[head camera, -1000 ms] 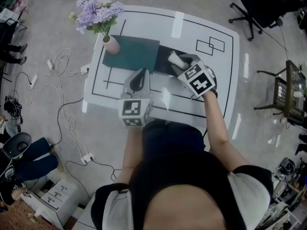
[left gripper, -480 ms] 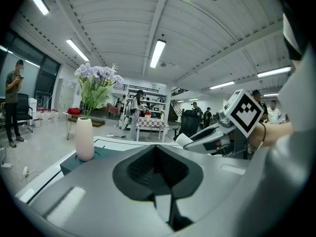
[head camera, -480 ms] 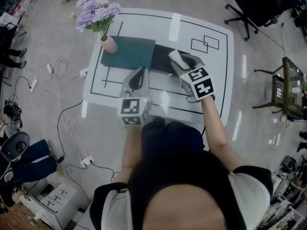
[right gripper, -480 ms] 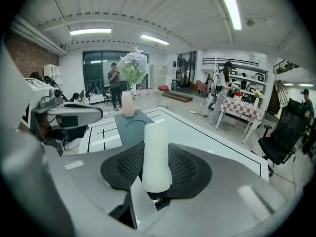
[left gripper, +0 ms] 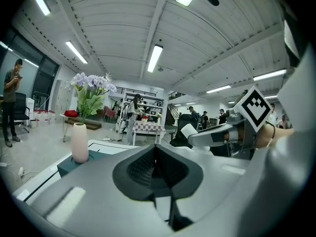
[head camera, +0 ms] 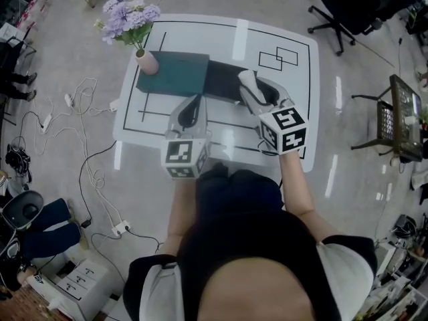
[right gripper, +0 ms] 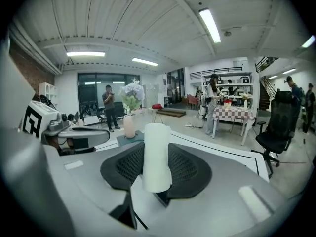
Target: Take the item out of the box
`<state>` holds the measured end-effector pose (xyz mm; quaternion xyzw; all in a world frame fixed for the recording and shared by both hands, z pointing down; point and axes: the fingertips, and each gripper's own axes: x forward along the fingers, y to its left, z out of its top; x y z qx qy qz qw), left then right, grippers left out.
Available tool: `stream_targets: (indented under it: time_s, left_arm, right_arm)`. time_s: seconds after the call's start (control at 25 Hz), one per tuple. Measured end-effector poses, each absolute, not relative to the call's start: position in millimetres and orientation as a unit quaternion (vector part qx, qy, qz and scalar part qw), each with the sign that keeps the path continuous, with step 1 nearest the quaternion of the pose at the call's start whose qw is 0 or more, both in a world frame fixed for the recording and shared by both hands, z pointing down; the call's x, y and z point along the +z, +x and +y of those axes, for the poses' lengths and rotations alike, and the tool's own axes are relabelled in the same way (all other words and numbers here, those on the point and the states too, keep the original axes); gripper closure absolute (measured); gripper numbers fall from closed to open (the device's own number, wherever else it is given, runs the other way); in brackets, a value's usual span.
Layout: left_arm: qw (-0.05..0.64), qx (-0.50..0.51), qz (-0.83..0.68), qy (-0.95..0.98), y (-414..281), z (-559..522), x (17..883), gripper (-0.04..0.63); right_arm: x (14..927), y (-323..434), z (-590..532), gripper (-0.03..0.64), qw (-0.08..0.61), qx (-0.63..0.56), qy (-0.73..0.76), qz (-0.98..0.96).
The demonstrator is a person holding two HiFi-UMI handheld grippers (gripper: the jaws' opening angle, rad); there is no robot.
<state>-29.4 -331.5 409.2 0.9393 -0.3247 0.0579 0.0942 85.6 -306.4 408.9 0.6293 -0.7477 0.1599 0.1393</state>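
Observation:
My right gripper [head camera: 249, 89] is shut on a white cylinder-shaped item [head camera: 245, 80], held above the right end of the black box [head camera: 223, 83] on the table. In the right gripper view the white item [right gripper: 156, 157] stands upright between the two dark pads. The teal part of the box [head camera: 172, 75] lies flat to the left of the black part. My left gripper [head camera: 192, 102] hovers over the table's near side, in front of the box; its jaws [left gripper: 156, 163] meet with nothing between them.
A pink vase with purple flowers [head camera: 147, 61] stands at the teal part's left corner. The white table [head camera: 284, 85] carries black outline markings. Cables lie on the floor at the left, and office chairs [head camera: 348, 9] stand at the far right.
The right gripper has drawn back a little toward me with the white item still in it. The left gripper has stayed almost still.

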Motion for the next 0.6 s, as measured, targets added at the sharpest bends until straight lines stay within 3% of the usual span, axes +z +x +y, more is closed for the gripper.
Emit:
stream_targets:
  time_s: [0.32,0.6]
  left_arm:
    - [0.089,0.055,-0.307,0.946,-18,-316,404,0.584]
    - [0.090,0.058,-0.294,0.950,-7,-308,407,0.584]
  right_arm:
    - [373,101,-276,0.474,0.027,0.129,0.674,-0.727]
    - [388,107,-262,0.474,0.001,0.138,0.672,-0.728]
